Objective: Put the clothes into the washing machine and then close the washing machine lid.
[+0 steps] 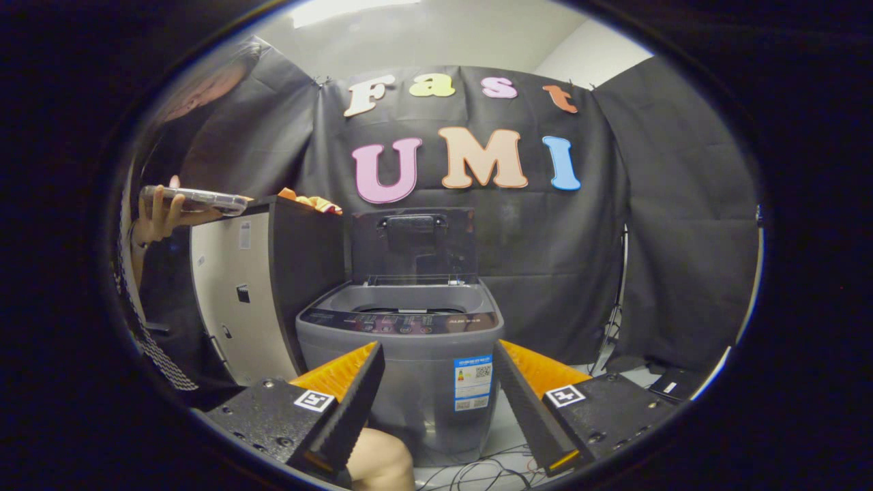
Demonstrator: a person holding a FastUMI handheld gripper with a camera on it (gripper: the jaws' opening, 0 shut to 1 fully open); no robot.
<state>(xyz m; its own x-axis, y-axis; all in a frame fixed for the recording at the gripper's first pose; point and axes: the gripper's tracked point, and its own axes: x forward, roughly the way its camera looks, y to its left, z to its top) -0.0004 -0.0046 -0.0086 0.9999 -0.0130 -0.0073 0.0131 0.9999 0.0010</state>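
Gripper: the gripper [436, 382] sits at the bottom centre of the frame, its two fingers [354, 392] spread wide apart with nothing between them but open air; they touch nothing.
Washing machine: a grey top-loading washing machine [402, 348] stands in the lower centre of the frame, beyond the fingers and framed by the gap between them; a label sticker shows on its front, lower right.
Lid: the lid [412, 245] is raised and stands upright at the back of the machine, in the centre of the frame, with a dark handle near its top edge; the tub opening below it is uncovered.
Control panel: a dark control panel [402, 320] runs along the front top edge of the machine, just below the opening.
Clothes: an orange and yellow bundle of clothes [310, 200] lies on top of the cabinet, left of centre in the upper half of the frame, just left of the raised lid and well apart from the fingers.
Cabinet: a dark cabinet [273, 286] with a pale side stands just beside the machine on its left.
Person: at the left edge of the frame a hand [160, 218] holds a phone [198, 200] flat, level with the cabinet top.
Cables: loose cables [477, 470] lie on the floor at the bottom centre, in front of the machine.
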